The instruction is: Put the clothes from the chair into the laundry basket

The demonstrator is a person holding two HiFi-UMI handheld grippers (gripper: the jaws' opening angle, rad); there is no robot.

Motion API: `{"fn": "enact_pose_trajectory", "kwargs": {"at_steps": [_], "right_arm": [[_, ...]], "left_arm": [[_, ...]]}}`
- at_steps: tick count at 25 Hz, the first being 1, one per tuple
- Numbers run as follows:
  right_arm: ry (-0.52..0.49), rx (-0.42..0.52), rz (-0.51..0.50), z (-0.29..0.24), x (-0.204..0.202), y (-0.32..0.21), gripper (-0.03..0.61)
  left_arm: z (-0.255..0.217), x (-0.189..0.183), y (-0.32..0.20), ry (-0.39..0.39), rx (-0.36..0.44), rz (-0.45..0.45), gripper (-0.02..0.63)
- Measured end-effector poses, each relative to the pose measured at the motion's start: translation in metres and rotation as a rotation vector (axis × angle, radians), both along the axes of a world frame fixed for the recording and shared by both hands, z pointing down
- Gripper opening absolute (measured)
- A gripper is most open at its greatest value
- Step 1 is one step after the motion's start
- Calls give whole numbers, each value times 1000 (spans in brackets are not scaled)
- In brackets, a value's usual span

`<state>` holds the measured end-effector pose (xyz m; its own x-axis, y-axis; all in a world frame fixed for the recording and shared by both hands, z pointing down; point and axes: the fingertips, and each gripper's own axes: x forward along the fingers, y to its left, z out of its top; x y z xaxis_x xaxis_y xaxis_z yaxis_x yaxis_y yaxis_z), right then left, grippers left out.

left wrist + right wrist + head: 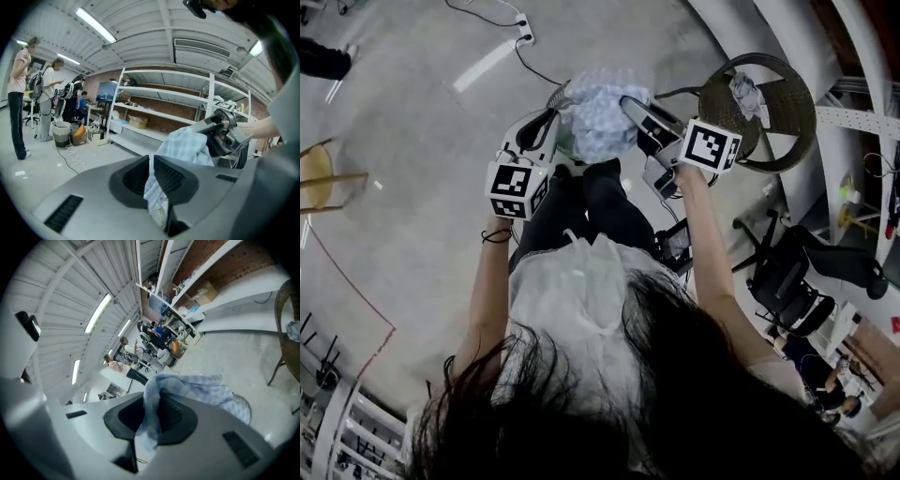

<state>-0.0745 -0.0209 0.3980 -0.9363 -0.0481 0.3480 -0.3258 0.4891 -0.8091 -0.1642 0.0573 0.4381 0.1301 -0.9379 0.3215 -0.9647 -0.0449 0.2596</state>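
My left tongs (151,176) and right tongs (149,420) are both pinched shut on one pale blue checked cloth (600,117), bunched in the air between them, off the floor, near the round wicker chair (787,122) where another garment (748,94) lies.

In the head view, a white plug strip (523,30) lies on the grey floor (422,253) at 12 o'clock. A black cord runs from it. A yellow seat (319,178) stands at 9 o'clock. A black office chair (792,277) stands at 4 o'clock.

In the left gripper view, one person (18,89) and another person (47,101) stand at 9 o'clock. A round bin (61,133) sits on the floor just beside them. White shelves (159,113) stand in the middle, in front of a brick wall (161,123). A brown box (138,122) sits on one shelf. A long lamp (96,24) shines at 11 o'clock.
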Motion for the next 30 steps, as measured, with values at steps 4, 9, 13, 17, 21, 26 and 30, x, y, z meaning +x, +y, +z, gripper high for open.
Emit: {"fn": "enact_pose_trajectory", "kwargs": {"at_steps": [4, 9, 13, 17, 21, 26, 30], "right_arm": [[137, 24, -88, 59, -15, 13, 64], [292, 46, -217, 138, -24, 26, 64], [392, 44, -298, 195, -25, 35, 64], [491, 39, -366, 250, -20, 39, 64], [566, 18, -420, 302, -19, 48, 64], [654, 24, -457, 356, -18, 48, 65], [705, 25, -487, 393, -20, 47, 66]], "left_arm": [[23, -12, 7, 12, -37, -45, 41], [52, -22, 11, 33, -87, -101, 41], [73, -26, 15, 48, -119, -138, 41], [98, -26, 14, 67, -156, -178, 41], [123, -28, 16, 80, -190, -204, 41], [157, -32, 14, 98, -224, -243, 41], [185, -36, 13, 115, -255, -270, 41]]}}
